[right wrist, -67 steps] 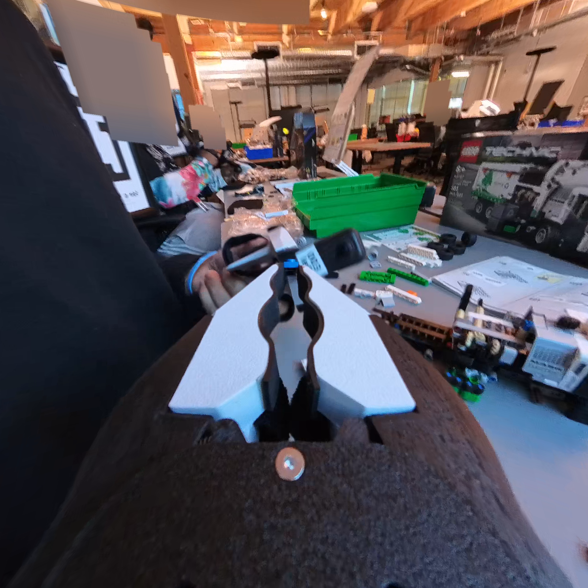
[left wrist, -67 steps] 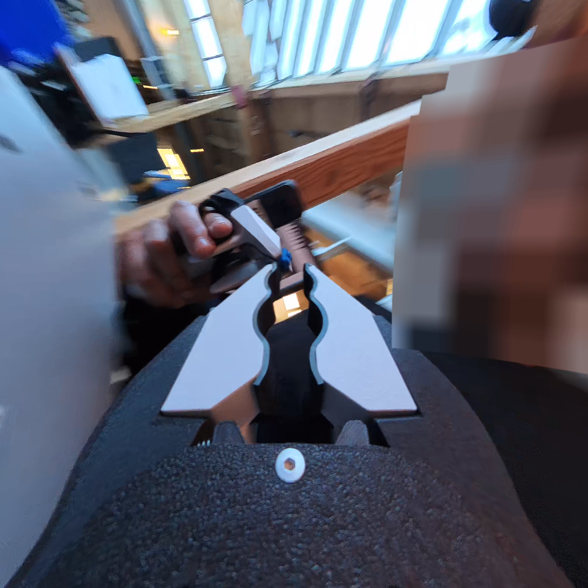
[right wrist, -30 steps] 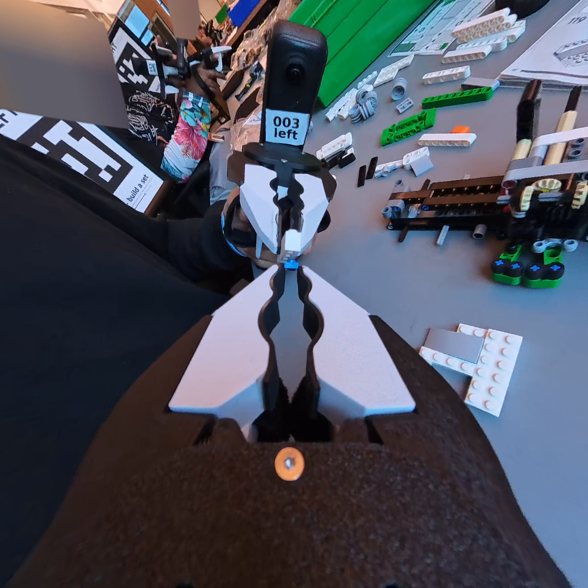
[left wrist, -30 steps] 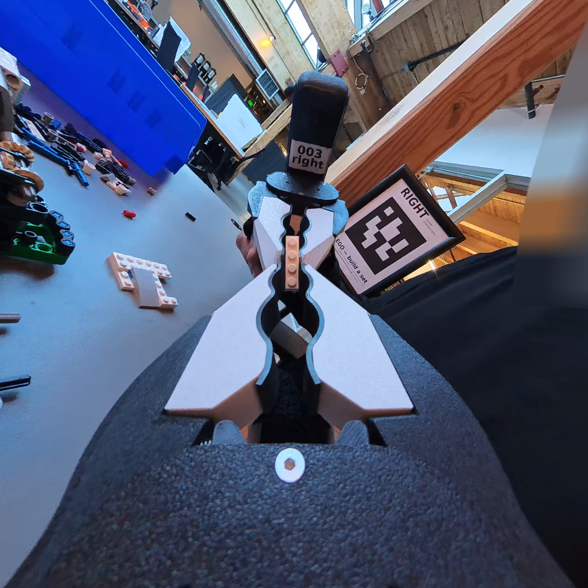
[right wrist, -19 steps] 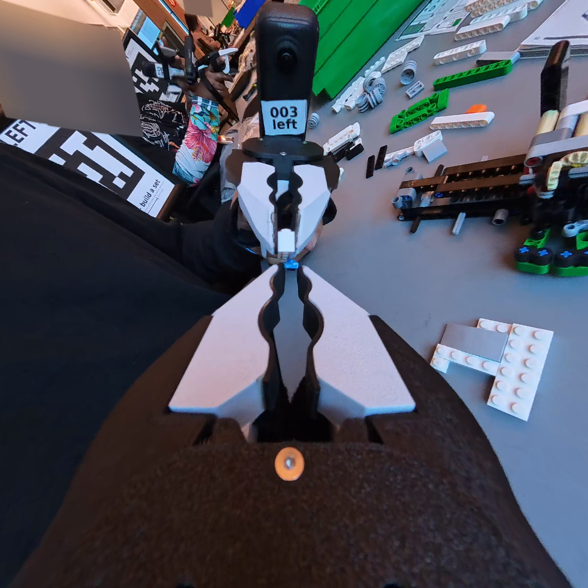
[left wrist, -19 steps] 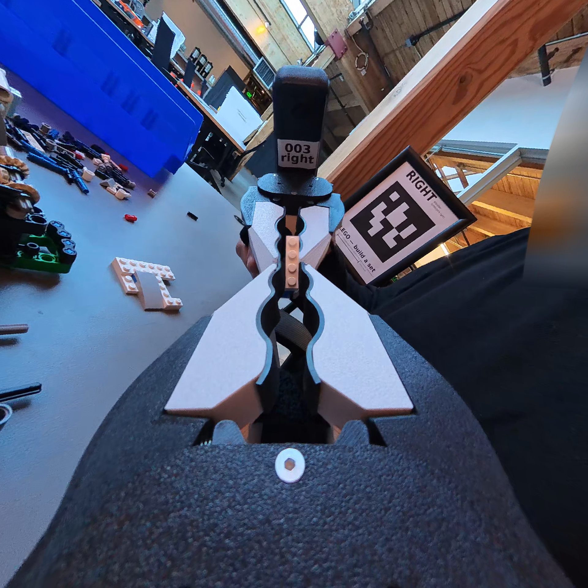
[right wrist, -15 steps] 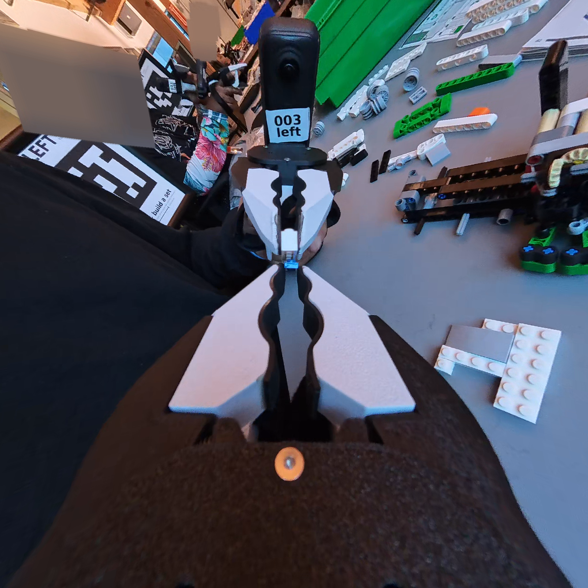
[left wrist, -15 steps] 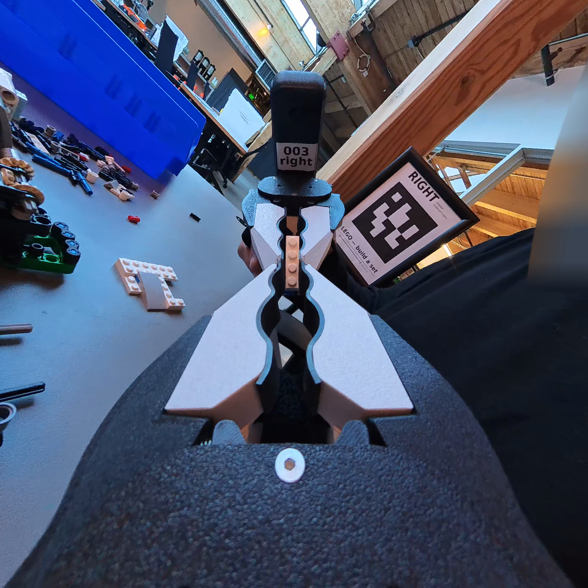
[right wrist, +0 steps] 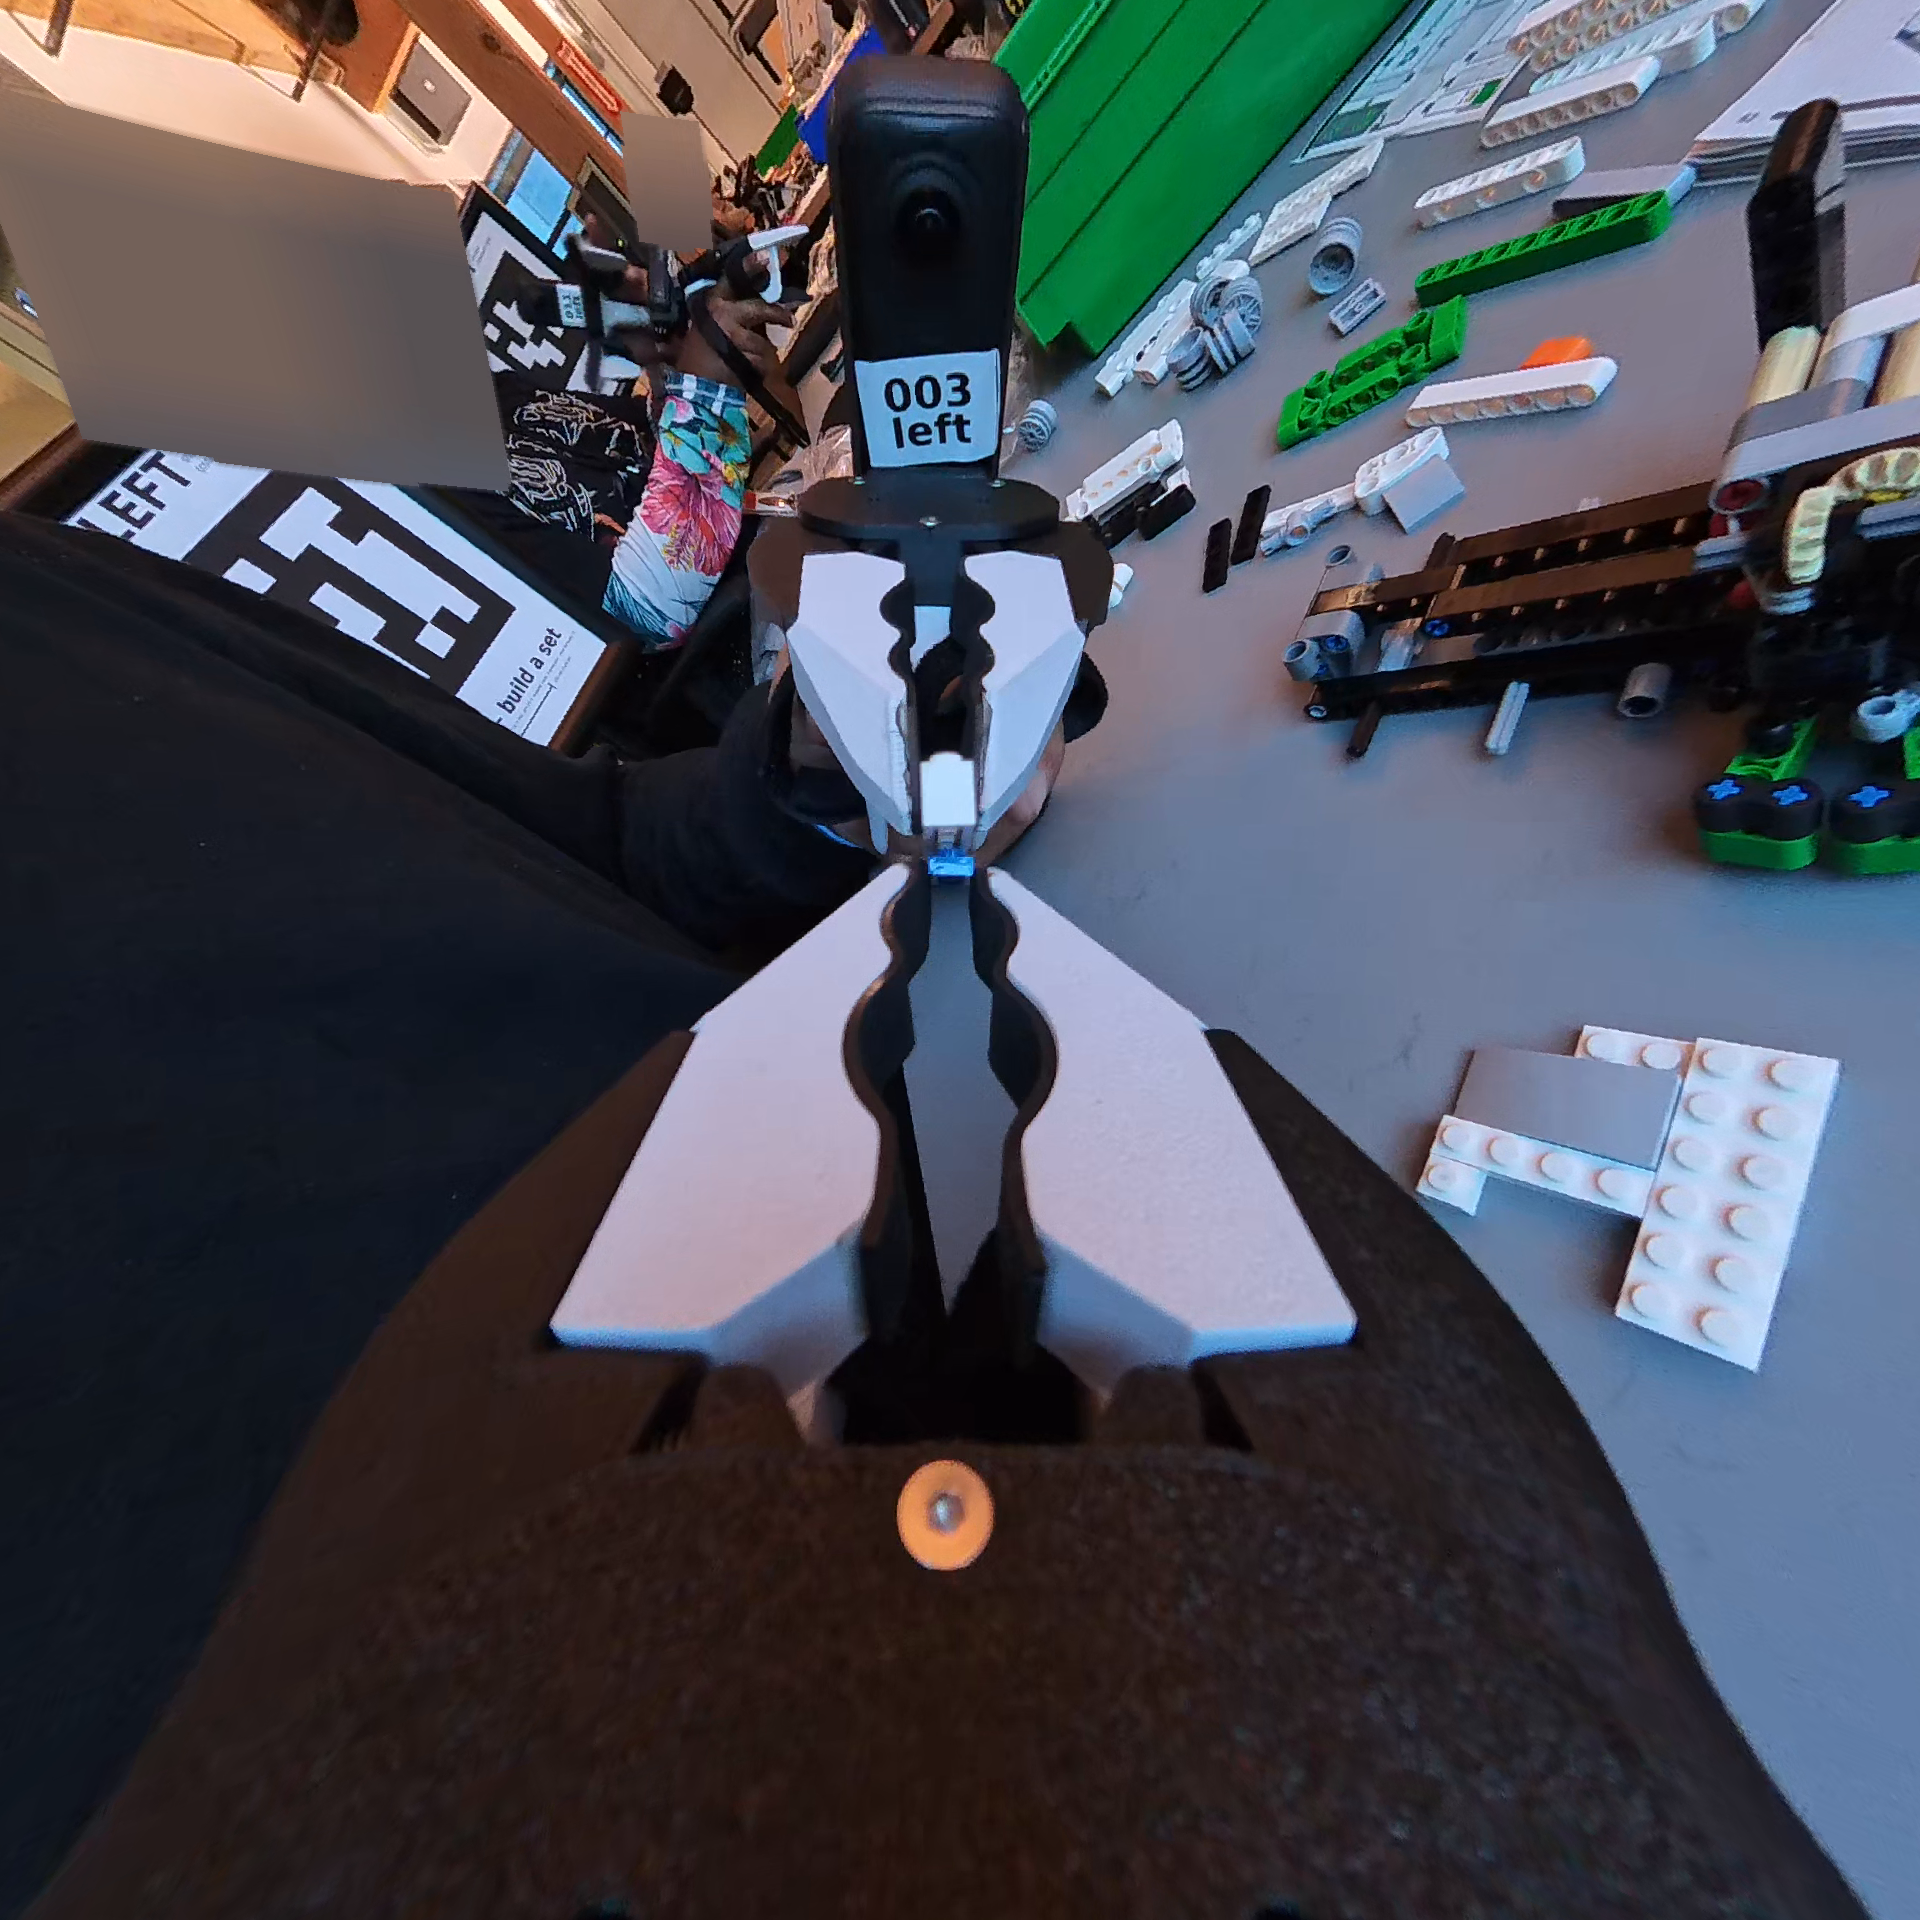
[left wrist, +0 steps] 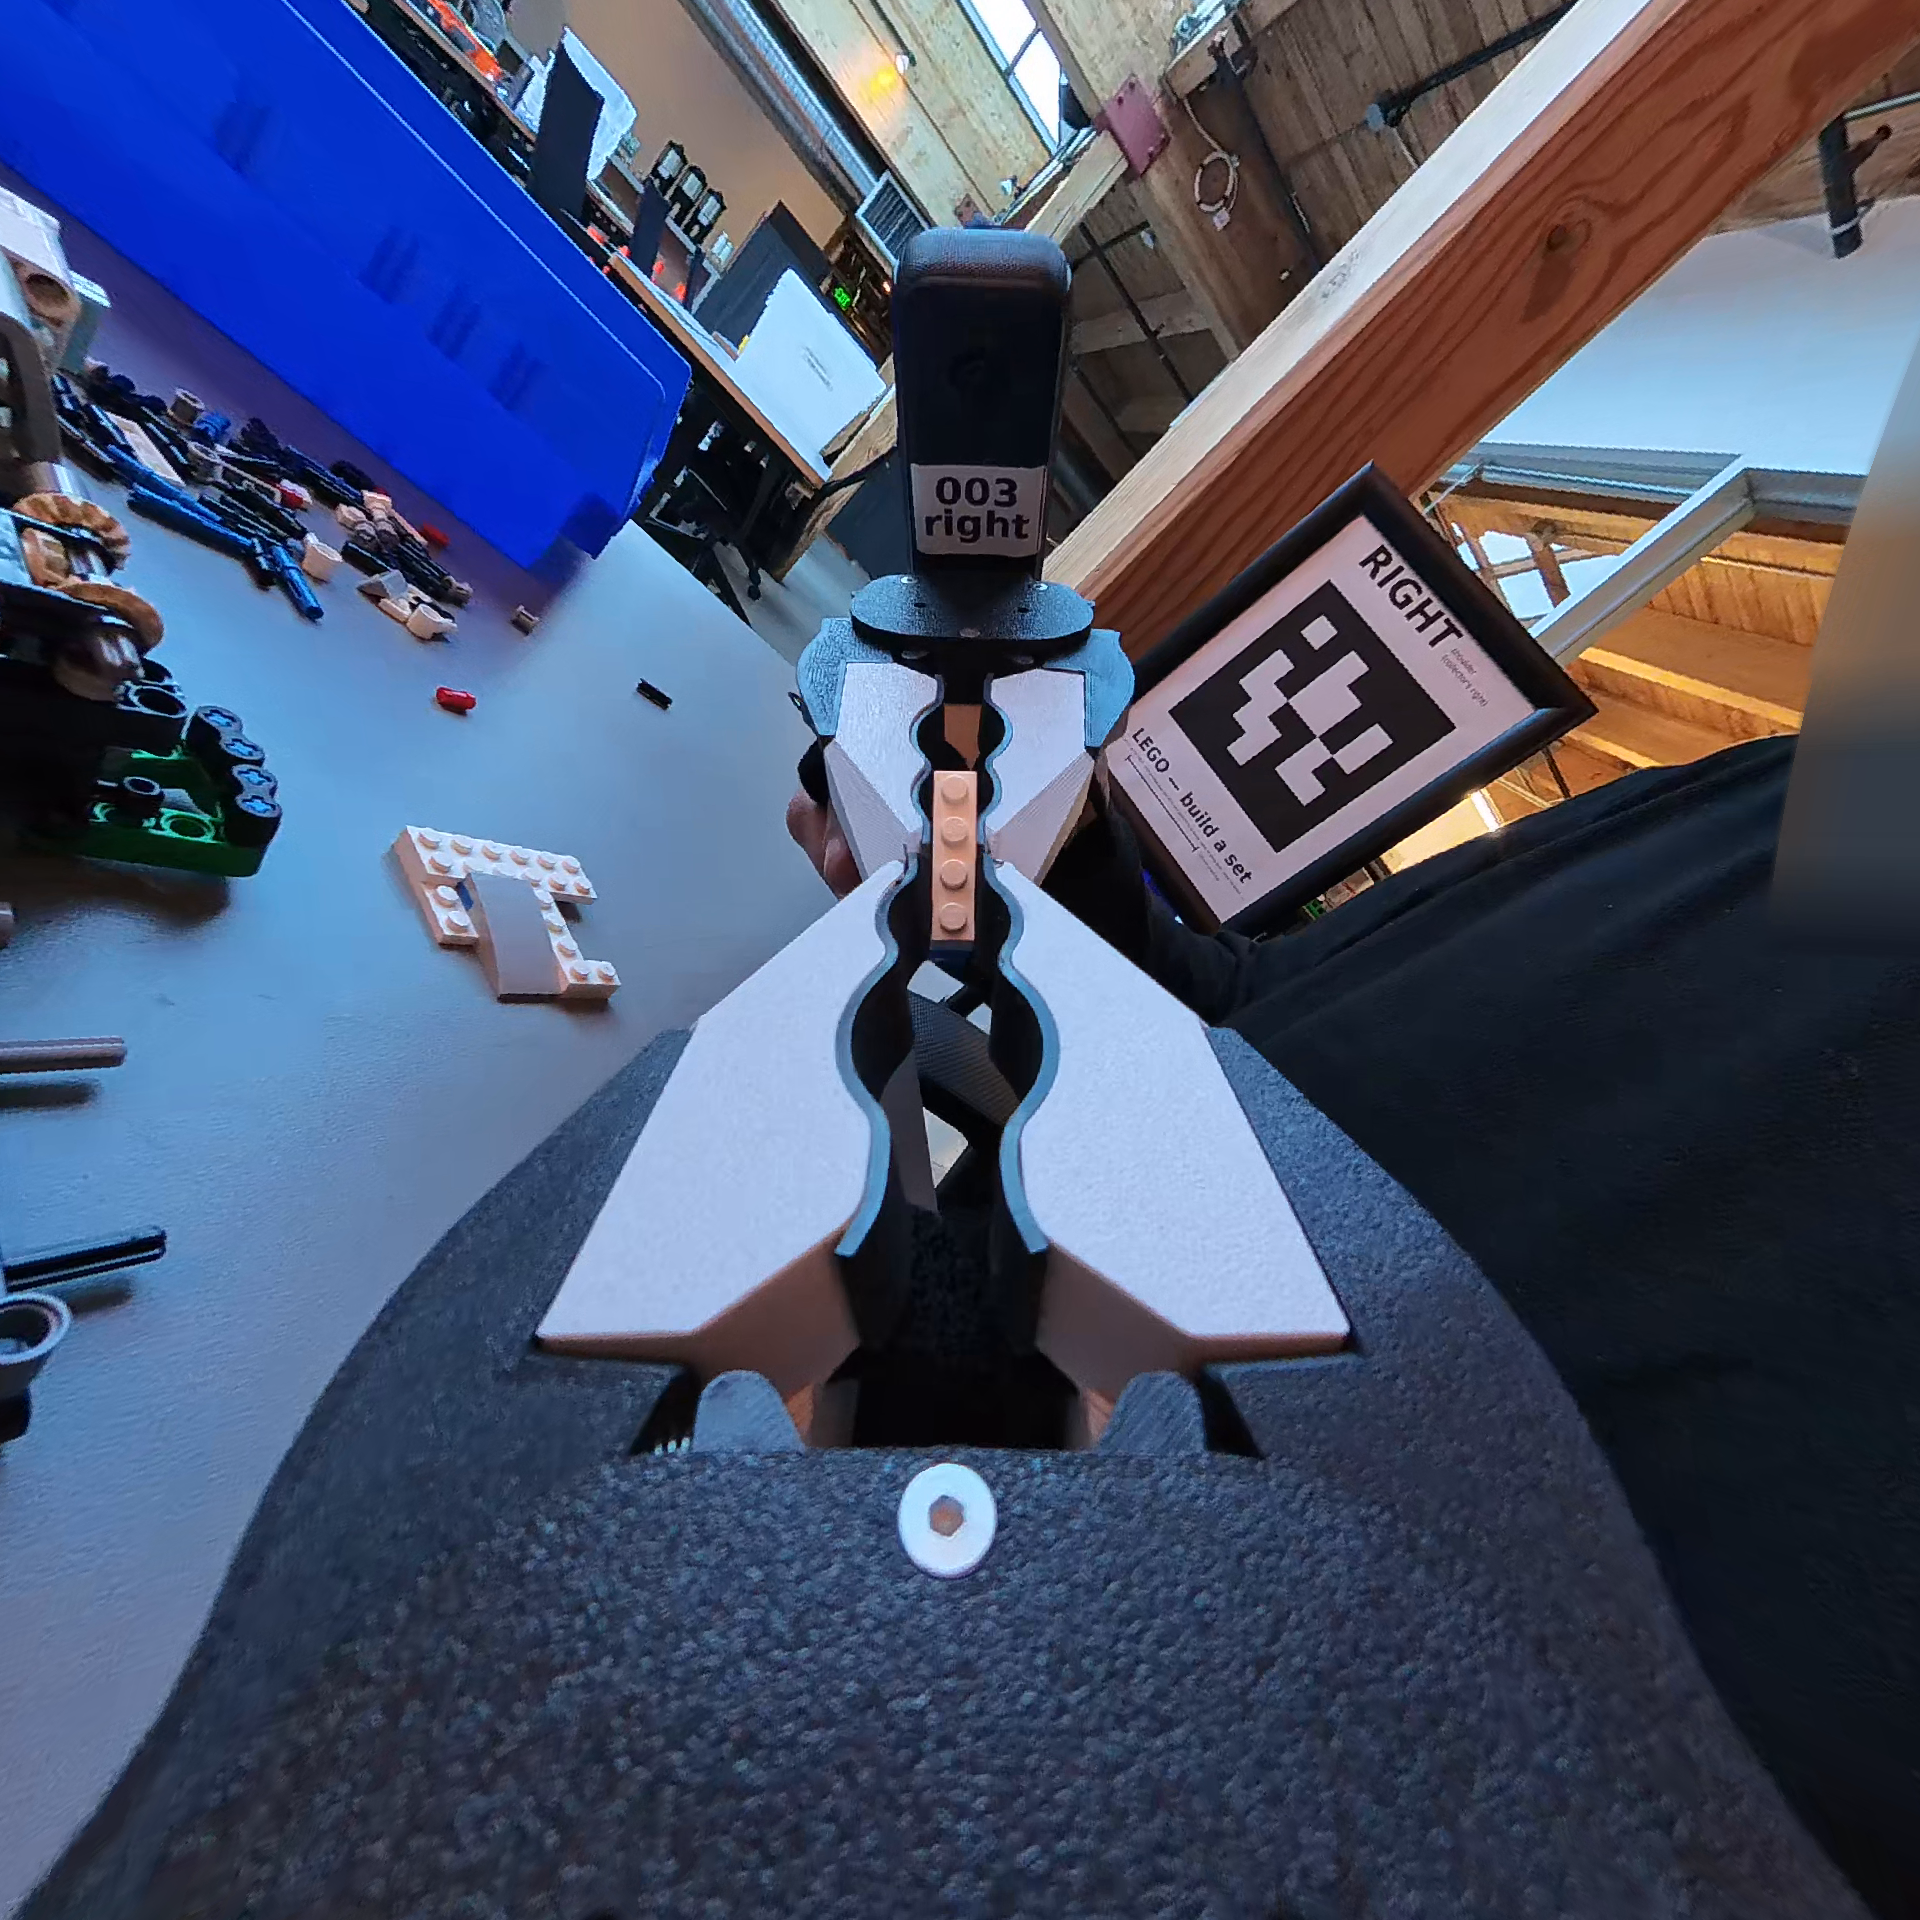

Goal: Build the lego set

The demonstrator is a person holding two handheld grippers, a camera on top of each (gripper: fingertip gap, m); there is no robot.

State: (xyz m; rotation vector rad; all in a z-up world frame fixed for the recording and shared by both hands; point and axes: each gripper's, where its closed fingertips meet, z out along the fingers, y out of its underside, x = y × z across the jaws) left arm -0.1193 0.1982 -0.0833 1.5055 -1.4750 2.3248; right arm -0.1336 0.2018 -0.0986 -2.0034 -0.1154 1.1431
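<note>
Both my left tongs (left wrist: pixel 951 883) and right tongs (right wrist: pixel 948 871) pinch one thin white plate (left wrist: pixel 954 857) in the air, while the half-built truck (right wrist: pixel 1621 623) waits on the table (right wrist: pixel 1299 935).

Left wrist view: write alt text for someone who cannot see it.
The left gripper pinches a narrow studded plate, with the right gripper facing it tip to tip. A white plate assembly lies on the grey table at left.
</note>
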